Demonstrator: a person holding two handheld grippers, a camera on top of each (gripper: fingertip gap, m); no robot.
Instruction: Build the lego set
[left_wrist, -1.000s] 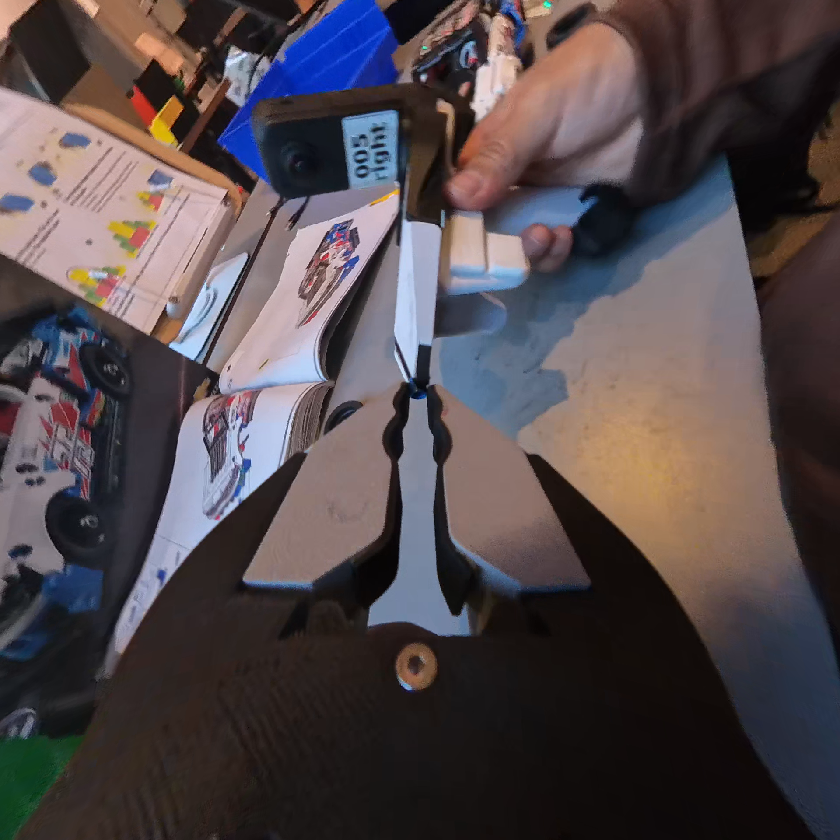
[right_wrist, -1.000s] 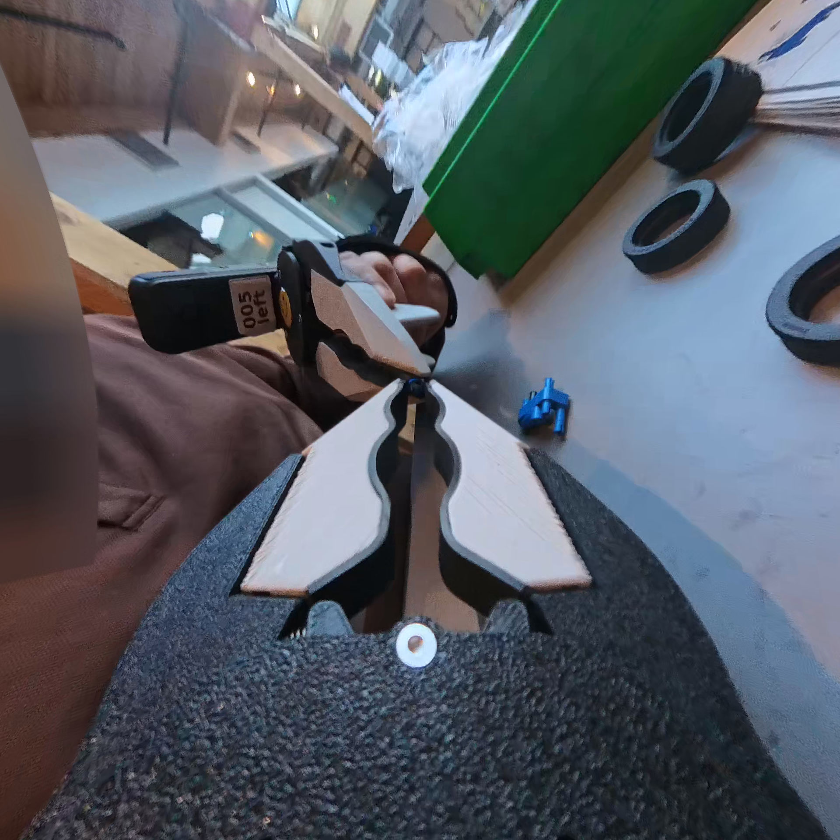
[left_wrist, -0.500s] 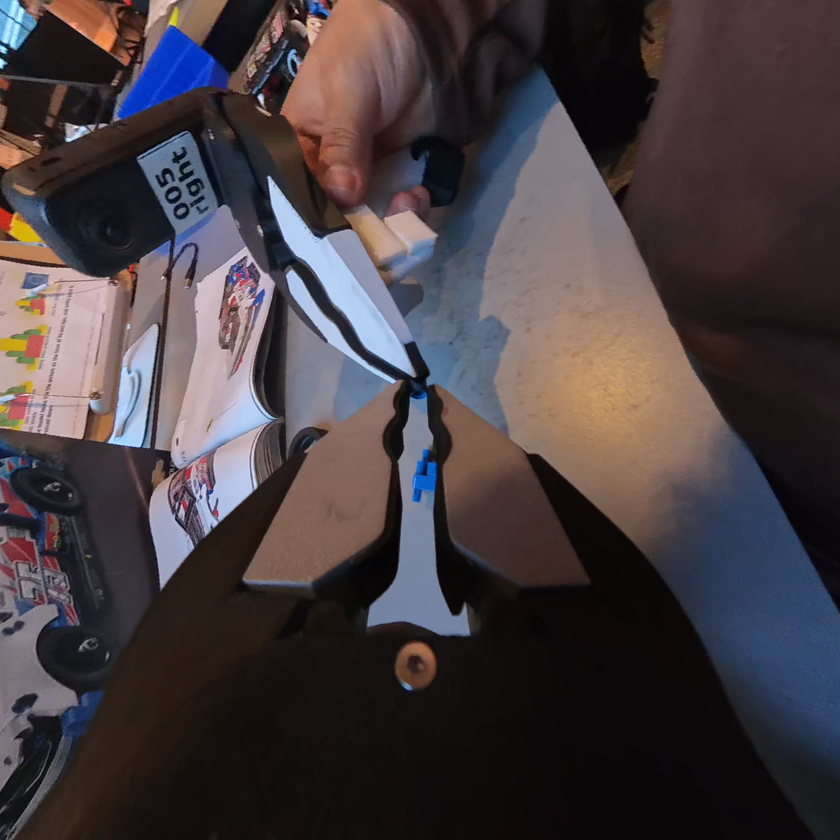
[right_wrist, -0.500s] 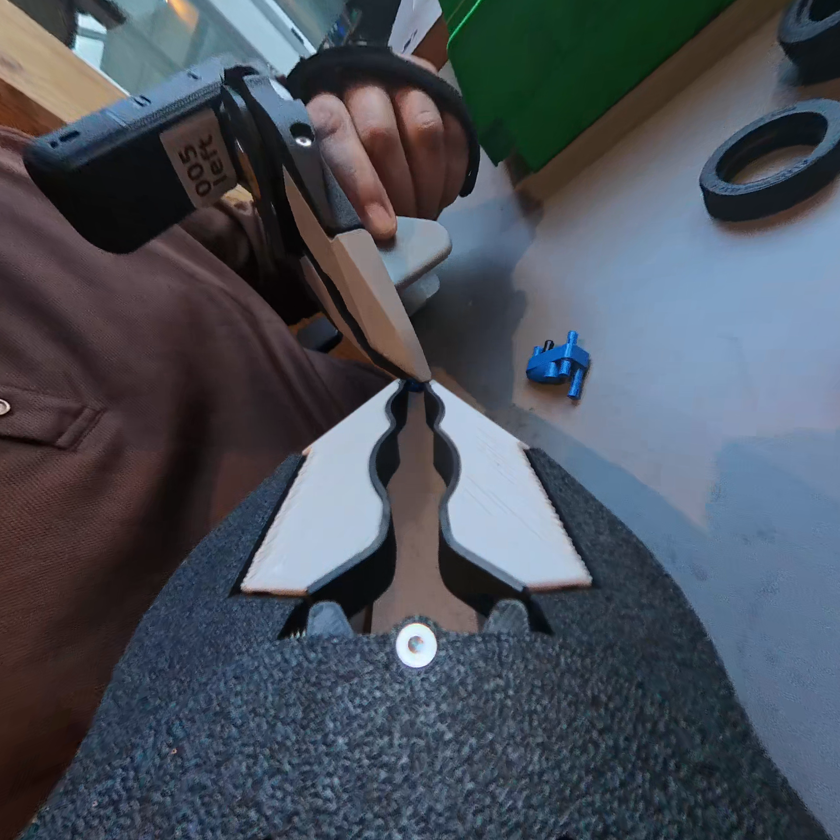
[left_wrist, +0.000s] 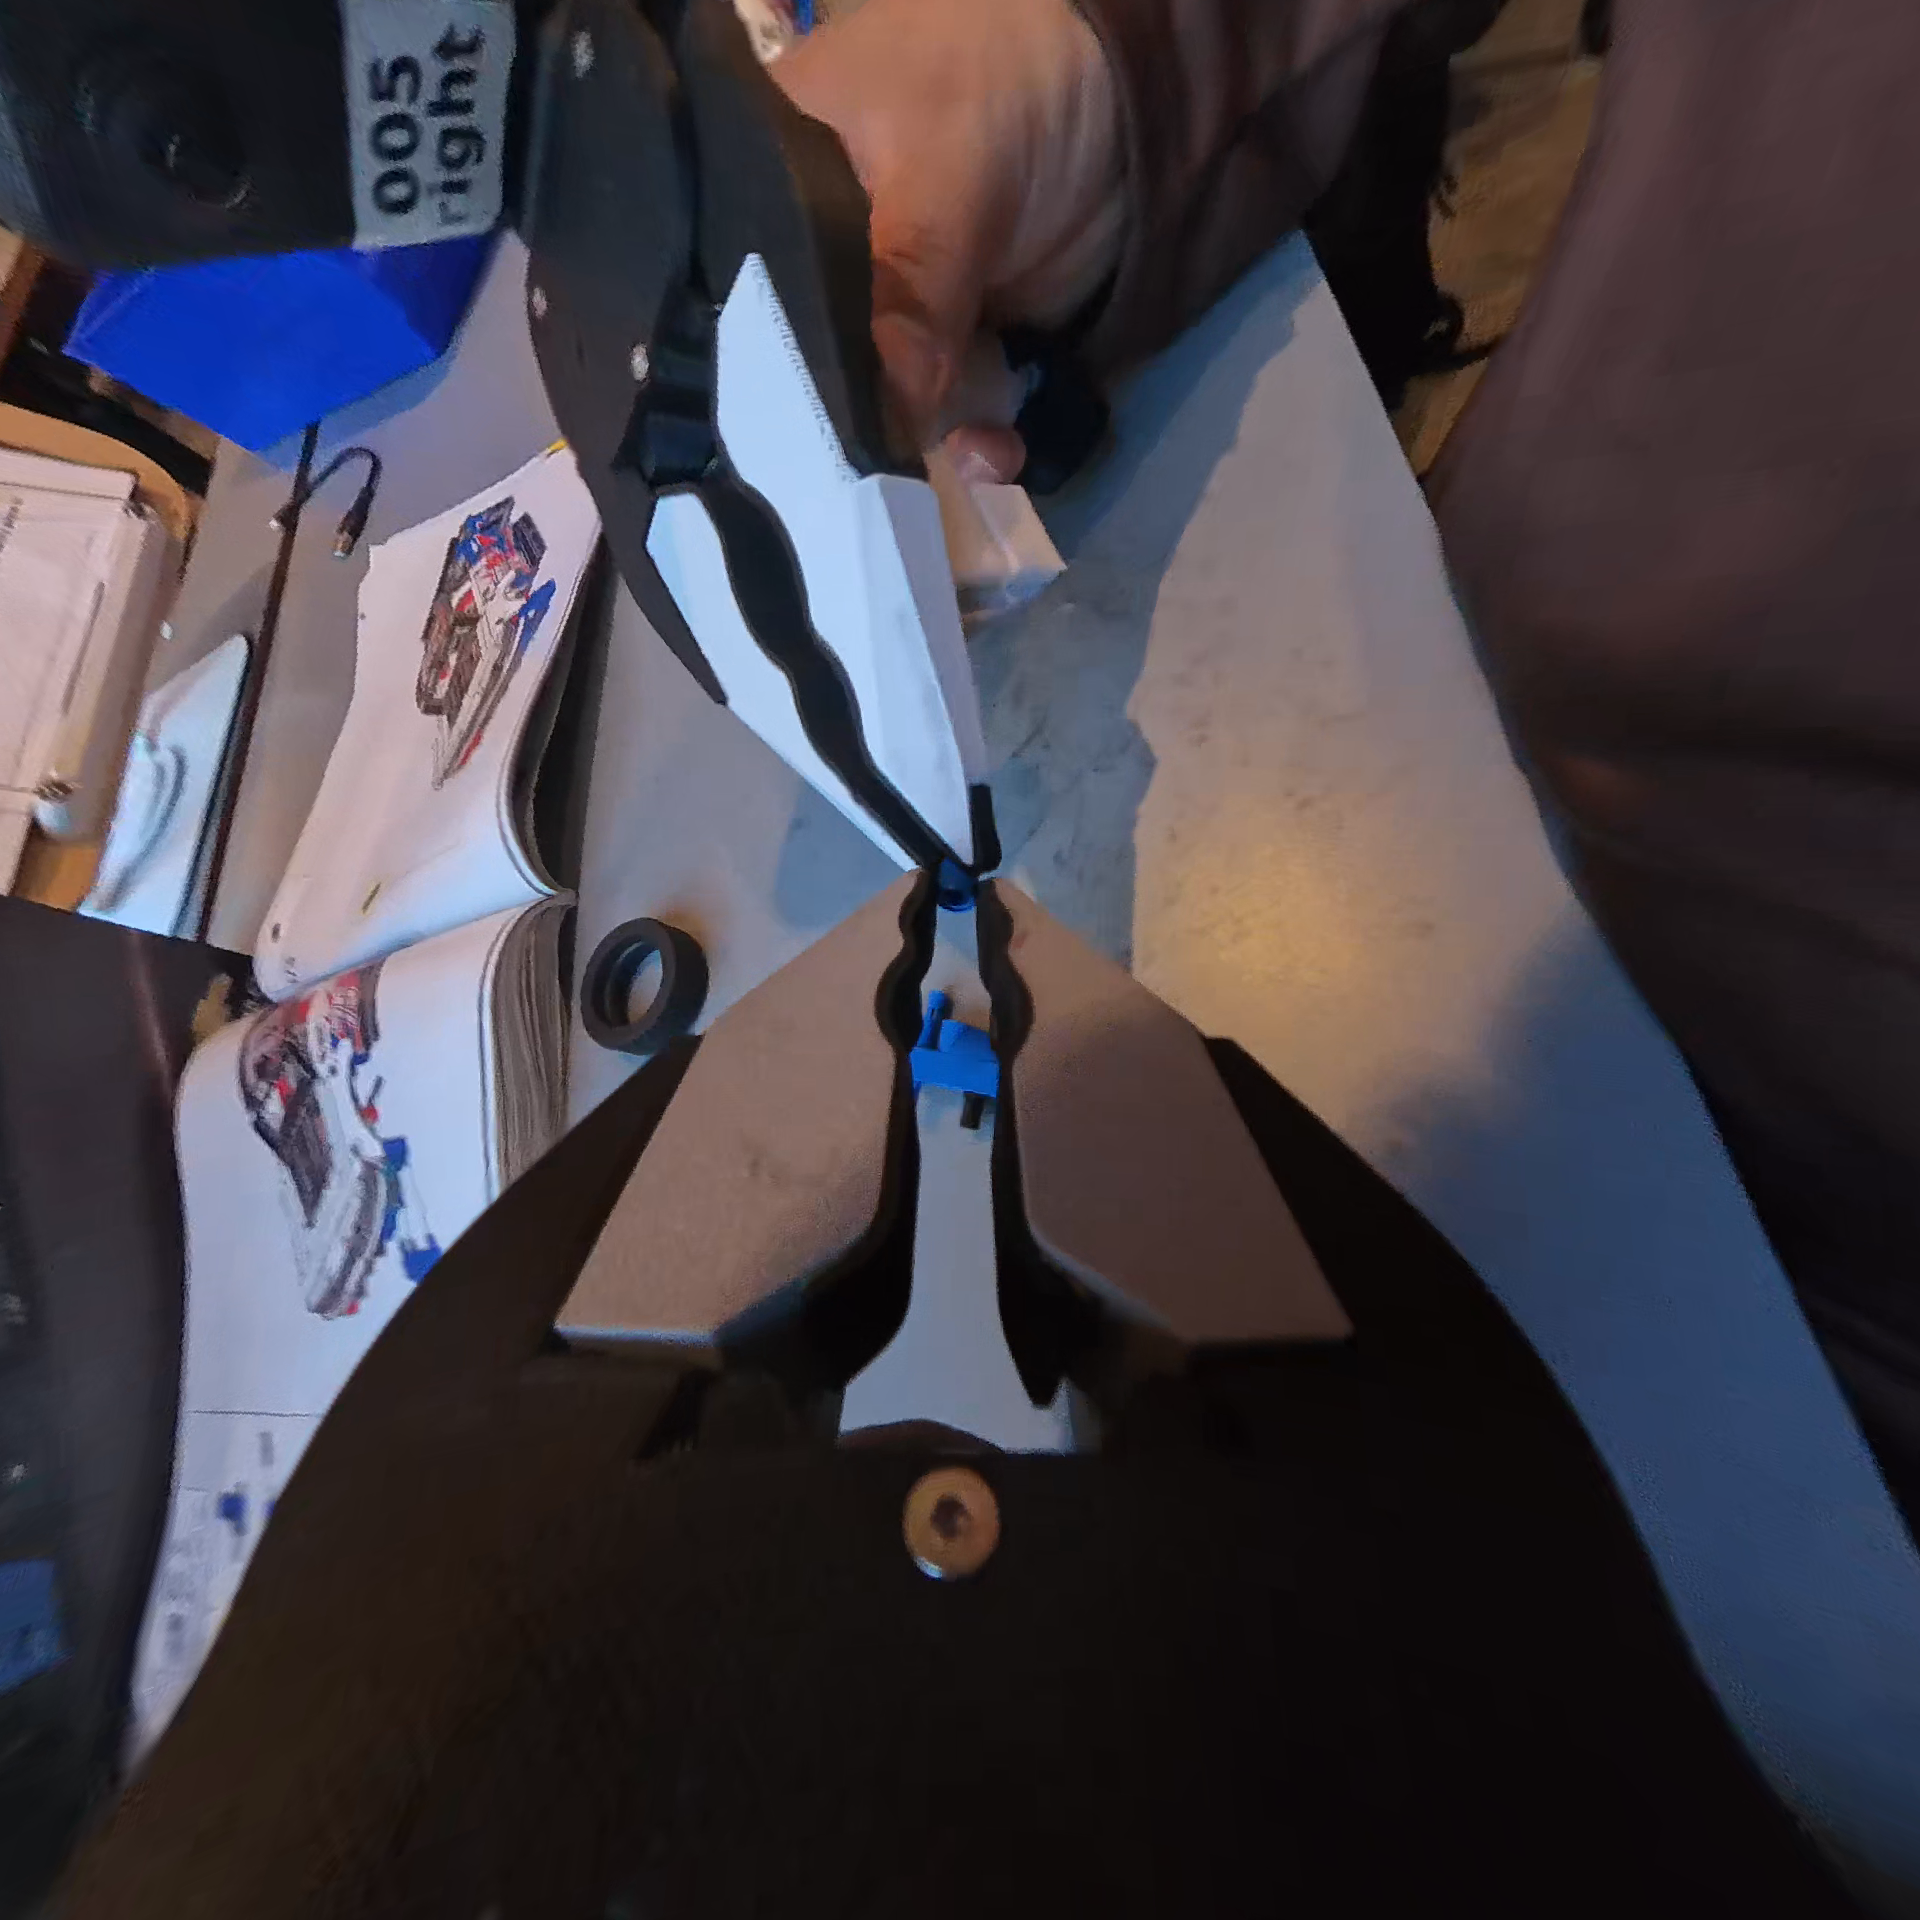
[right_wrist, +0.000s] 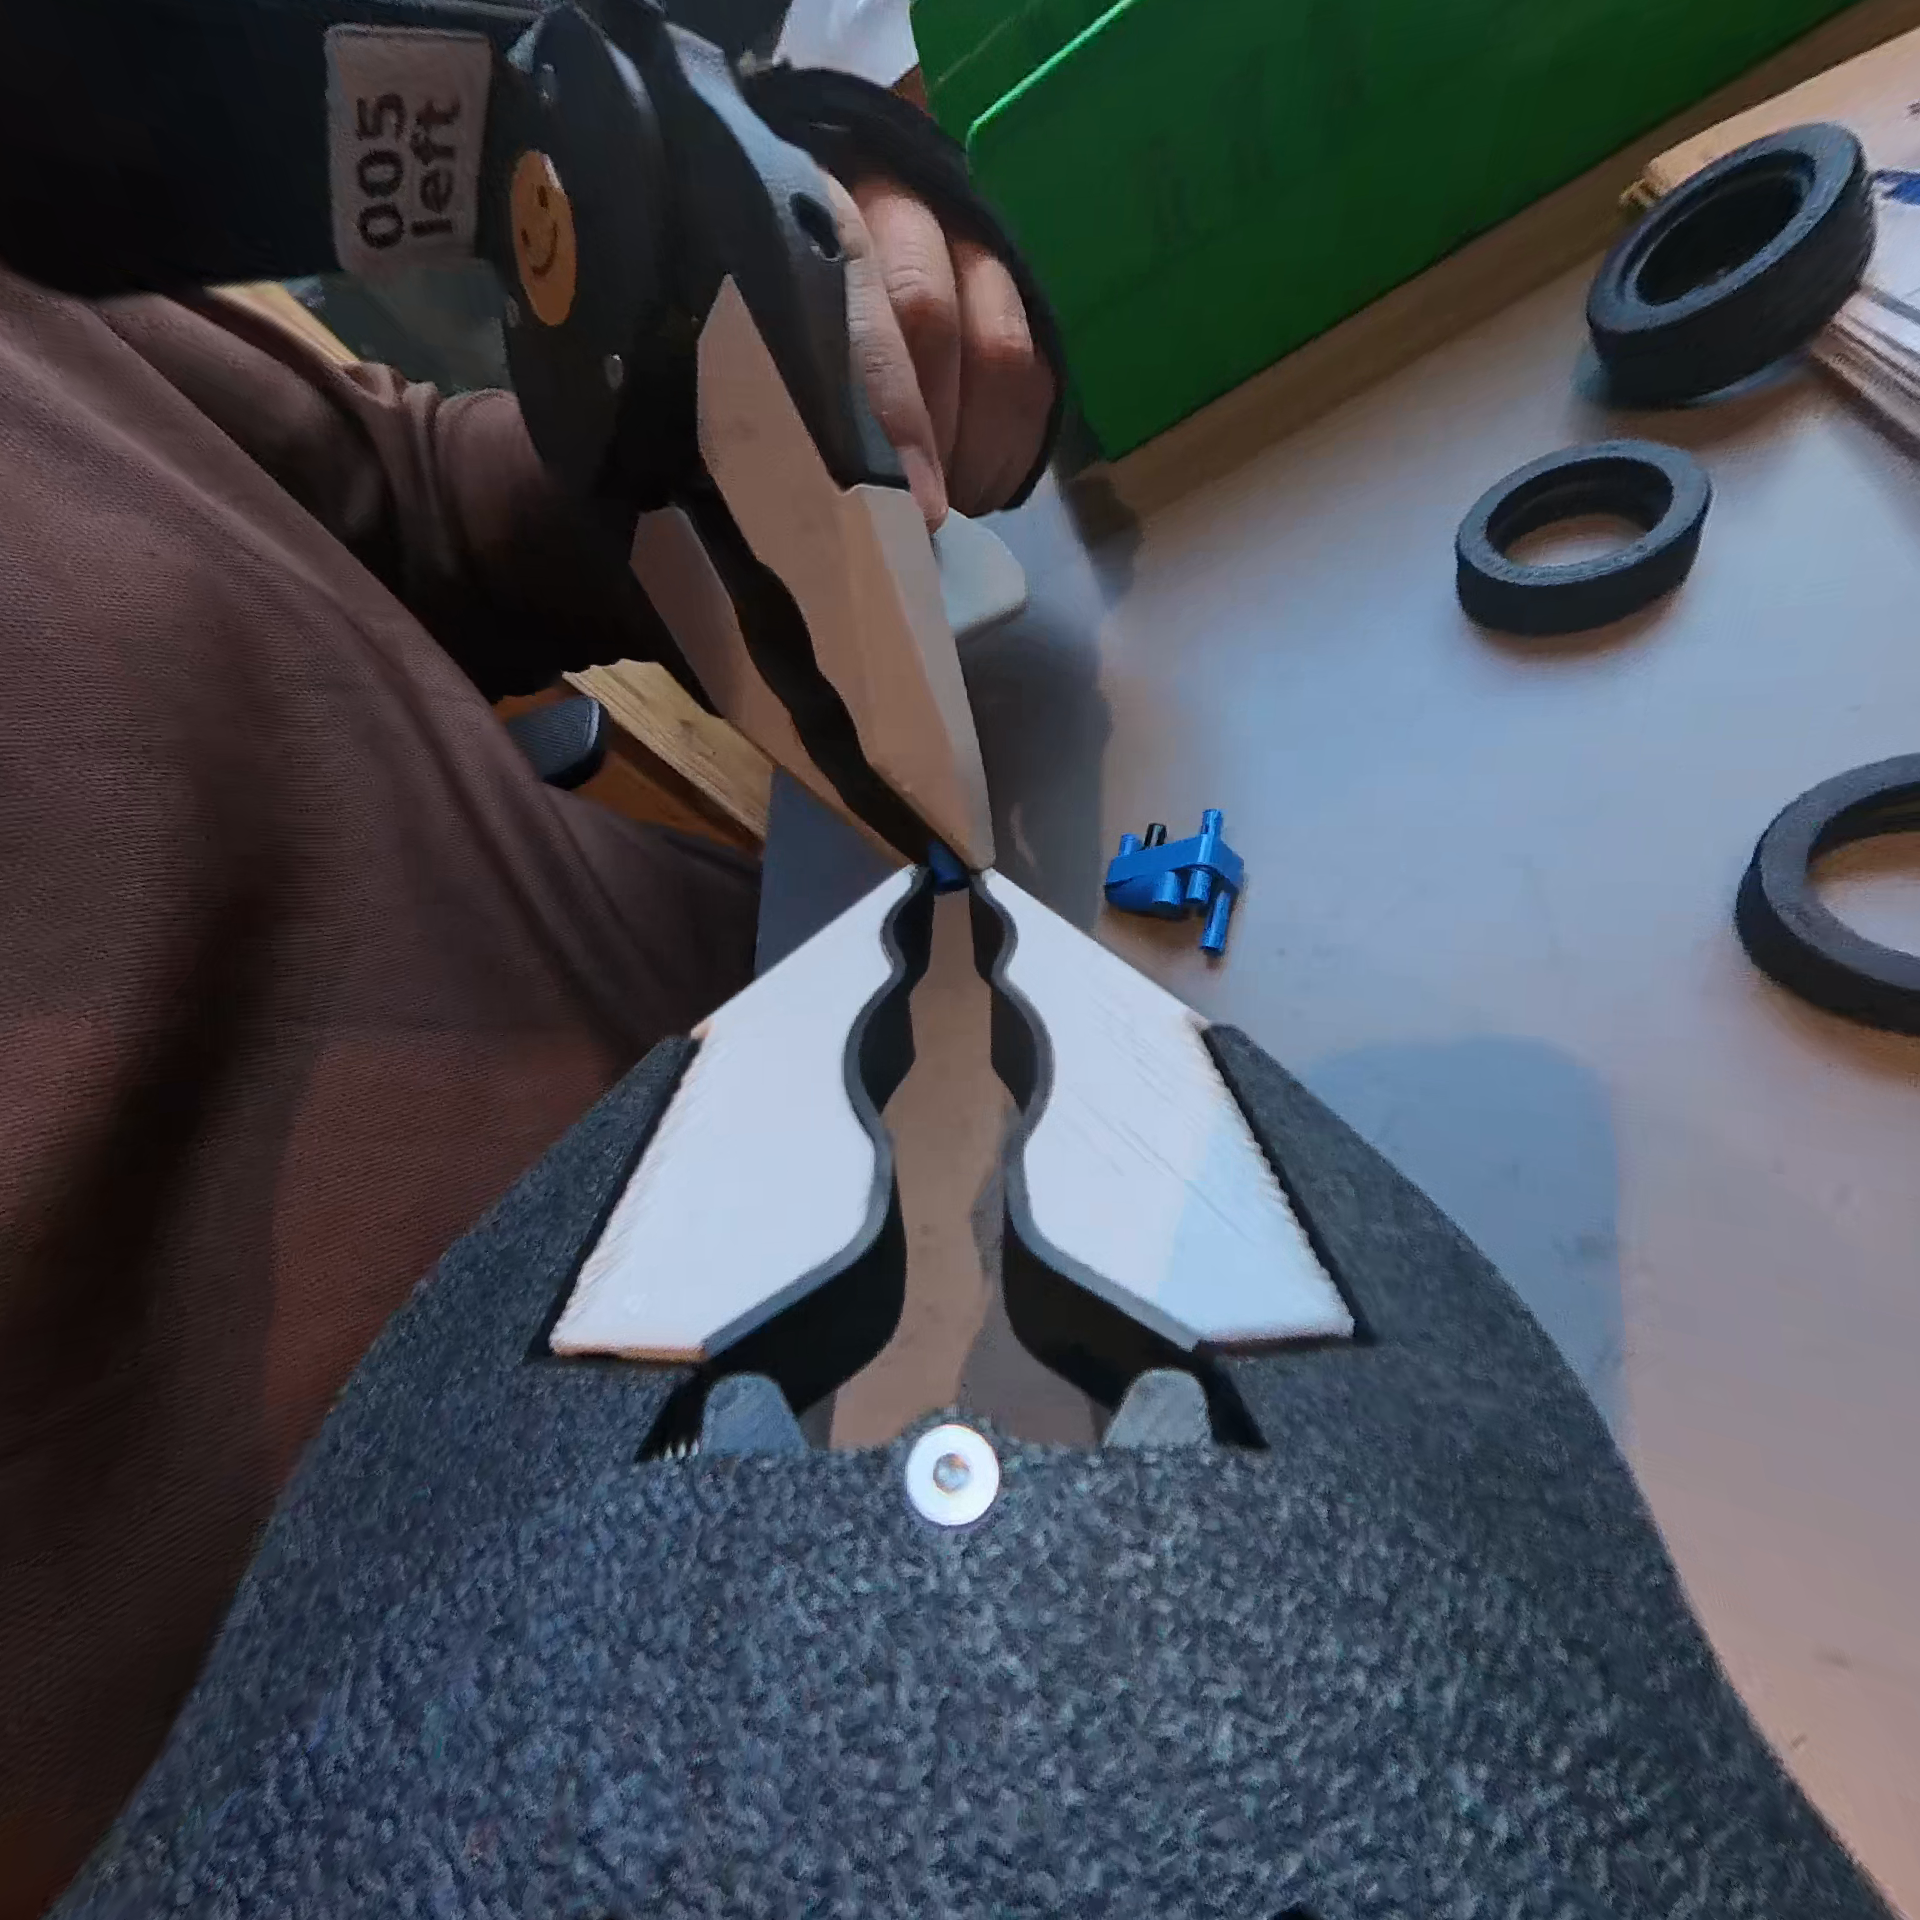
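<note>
both tongs, the left gripper (left_wrist: 954, 902) and the right gripper (right_wrist: 948, 878), pinch one tiny blue pin (right_wrist: 943, 865) tip to tip. a bigger blue lego piece (right_wrist: 1176, 876) lies on the table (right_wrist: 1455, 831) just beside the pin.

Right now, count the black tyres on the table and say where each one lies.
3 in the right wrist view: one tyre by the booklet's pages, one tyre mid-table, one tyre cut off at the right edge. More may lie out of frame.

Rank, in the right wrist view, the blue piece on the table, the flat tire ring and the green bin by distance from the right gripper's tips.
From the right gripper:
1. Blue piece, just right on the table.
2. Flat tire ring, farther right.
3. Green bin, at the table's far edge.
</note>
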